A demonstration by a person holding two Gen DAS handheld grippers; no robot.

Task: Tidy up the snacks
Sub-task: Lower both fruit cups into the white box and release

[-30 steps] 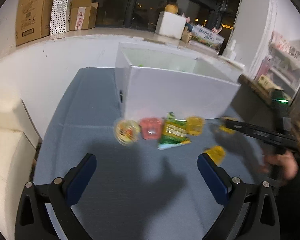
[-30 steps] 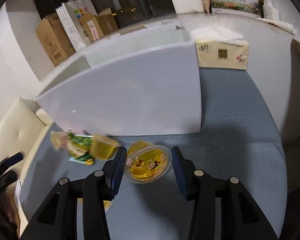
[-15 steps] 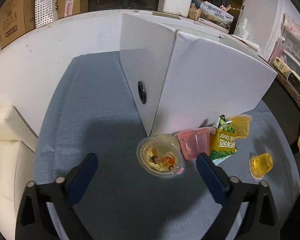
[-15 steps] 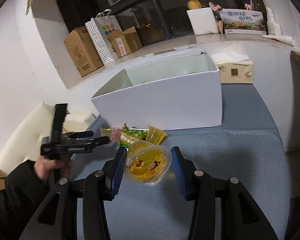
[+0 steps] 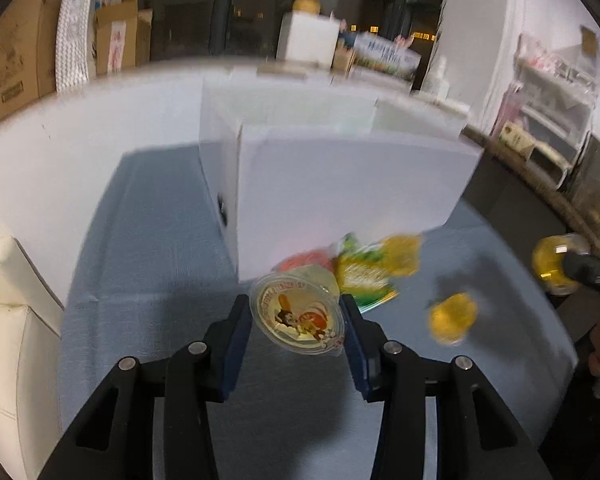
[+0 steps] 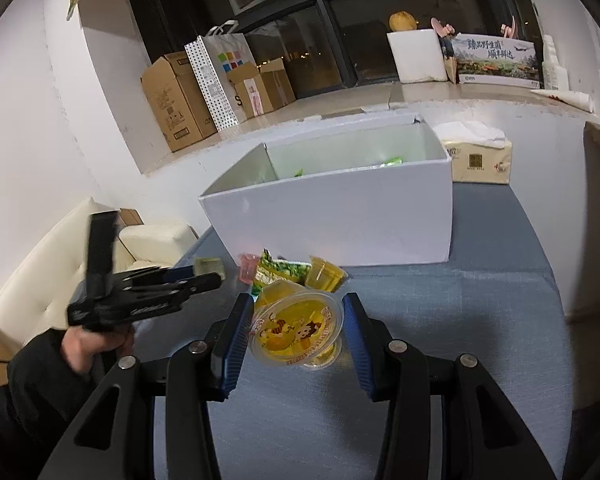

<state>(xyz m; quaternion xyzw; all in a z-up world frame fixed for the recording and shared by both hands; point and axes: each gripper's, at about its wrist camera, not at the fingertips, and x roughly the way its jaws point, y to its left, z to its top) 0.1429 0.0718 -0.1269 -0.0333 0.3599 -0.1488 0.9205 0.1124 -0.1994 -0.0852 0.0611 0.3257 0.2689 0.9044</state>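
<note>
While both tools (image 5: 296,322) (image 6: 298,330) clamped: 2 big jelly cups (image 5: 298,318) (image 6: 296,330), 1 ea.

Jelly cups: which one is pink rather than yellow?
The small pink jelly cup at the white box's front wall, left of the green snack packet; the others are yellow.

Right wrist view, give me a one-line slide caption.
Right gripper clamps a yellow jelly cup above the blue table, facing the white box.
</note>
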